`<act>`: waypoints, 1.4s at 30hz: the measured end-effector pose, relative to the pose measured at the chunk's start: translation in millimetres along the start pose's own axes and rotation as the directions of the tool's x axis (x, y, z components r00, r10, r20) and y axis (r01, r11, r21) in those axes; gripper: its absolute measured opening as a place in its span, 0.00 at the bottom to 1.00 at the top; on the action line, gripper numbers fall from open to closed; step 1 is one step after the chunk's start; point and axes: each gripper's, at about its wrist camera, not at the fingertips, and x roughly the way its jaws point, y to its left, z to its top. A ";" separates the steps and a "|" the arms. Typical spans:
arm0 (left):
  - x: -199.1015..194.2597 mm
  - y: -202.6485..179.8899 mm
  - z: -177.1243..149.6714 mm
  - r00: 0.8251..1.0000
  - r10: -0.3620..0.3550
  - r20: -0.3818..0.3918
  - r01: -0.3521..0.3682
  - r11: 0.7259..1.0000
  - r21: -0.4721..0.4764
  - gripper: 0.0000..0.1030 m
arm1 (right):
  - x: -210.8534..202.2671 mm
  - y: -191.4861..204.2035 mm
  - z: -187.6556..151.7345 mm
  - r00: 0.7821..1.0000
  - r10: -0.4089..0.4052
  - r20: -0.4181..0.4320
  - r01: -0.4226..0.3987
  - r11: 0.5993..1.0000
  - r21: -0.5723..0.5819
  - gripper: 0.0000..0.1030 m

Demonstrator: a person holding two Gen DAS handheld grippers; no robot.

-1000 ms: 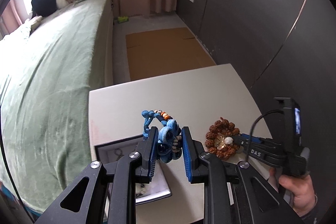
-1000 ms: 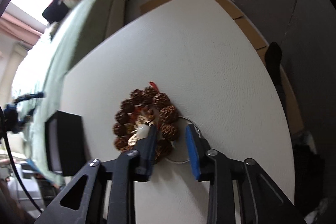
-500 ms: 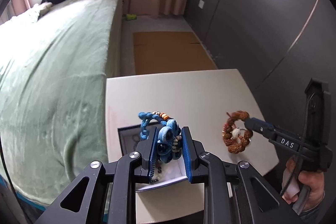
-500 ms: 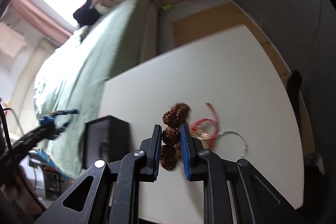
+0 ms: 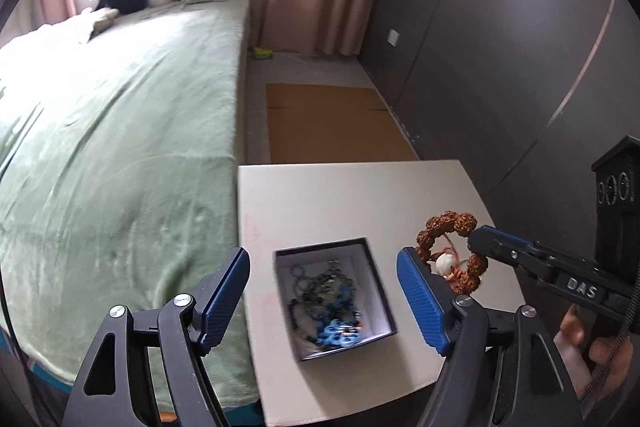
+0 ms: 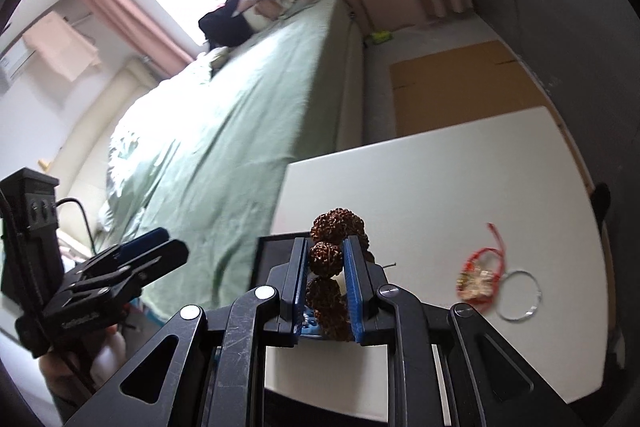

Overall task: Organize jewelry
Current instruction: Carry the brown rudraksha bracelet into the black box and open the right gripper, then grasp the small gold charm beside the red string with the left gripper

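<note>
A black jewelry box [image 5: 376, 283] with a white lining sits on the white table [image 5: 344, 199]. Inside lie a blue bead bracelet [image 5: 338, 331] and dark chains. My left gripper [image 5: 322, 291] is open and empty above the box. My right gripper [image 6: 325, 265] is shut on a brown seed-bead bracelet [image 6: 326, 255], held in the air just right of the box; it also shows in the left wrist view [image 5: 450, 247]. The box edge [image 6: 276, 241] shows behind the right fingers. A red string charm [image 6: 480, 269] and a silver ring bangle [image 6: 520, 295] lie on the table to the right.
A green-covered bed [image 5: 116, 155] runs along the table's left side. Flat brown cardboard [image 5: 332, 123] lies on the floor beyond the table. A dark grey wall [image 5: 500, 59] stands at the right.
My left gripper opened and the blue bracelet dropped into the box. My right gripper closed on the brown bracelet, lifted it off the table and carried it left toward the box.
</note>
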 end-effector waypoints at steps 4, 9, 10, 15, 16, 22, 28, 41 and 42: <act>-5.6 17.4 -0.2 1.000 0.020 -0.001 -0.020 0.999 -0.033 0.74 | 7.2 26.3 -0.2 0.997 0.073 -0.014 -0.074 0.997 -0.028 0.19; -12.0 22.5 -0.8 1.000 0.023 0.008 -0.022 0.999 -0.038 0.74 | 22.9 43.3 0.0 0.995 0.082 -0.056 -0.085 0.995 -0.052 0.19; -12.1 21.2 -1.1 1.000 0.022 0.012 -0.021 0.999 -0.041 0.74 | 26.3 41.9 -0.8 0.996 0.060 -0.062 -0.063 0.997 -0.052 0.26; -1.2 0.2 -1.8 1.000 -0.010 0.000 0.010 1.000 -0.015 0.75 | 14.6 10.9 -12.2 0.999 0.004 -0.032 -0.004 1.000 0.006 0.58; 3.3 -5.2 -1.9 1.000 -0.016 -0.007 0.016 1.000 -0.008 0.75 | 9.8 1.0 -15.5 1.000 -0.009 -0.029 0.009 1.000 0.022 0.58; 25.6 -41.7 -0.6 0.997 -0.063 -0.043 0.064 0.997 0.038 0.75 | -16.8 -45.7 -26.2 0.995 -0.098 0.004 0.097 0.991 0.094 0.58; 47.1 -80.3 1.1 0.992 -0.097 -0.076 0.104 0.990 0.095 0.75 | -36.5 -83.5 -30.7 0.990 -0.144 0.006 0.142 0.978 0.150 0.58; 104.6 -142.7 -5.0 0.974 -0.131 -0.186 0.161 0.974 0.160 0.71 | -57.6 -143.7 -48.0 0.986 -0.164 0.008 0.157 0.956 0.247 0.58; 110.3 -146.7 -5.8 0.972 -0.130 -0.197 0.163 0.973 0.161 0.64 | -58.6 -148.0 -49.3 0.987 -0.163 0.009 0.156 0.954 0.255 0.58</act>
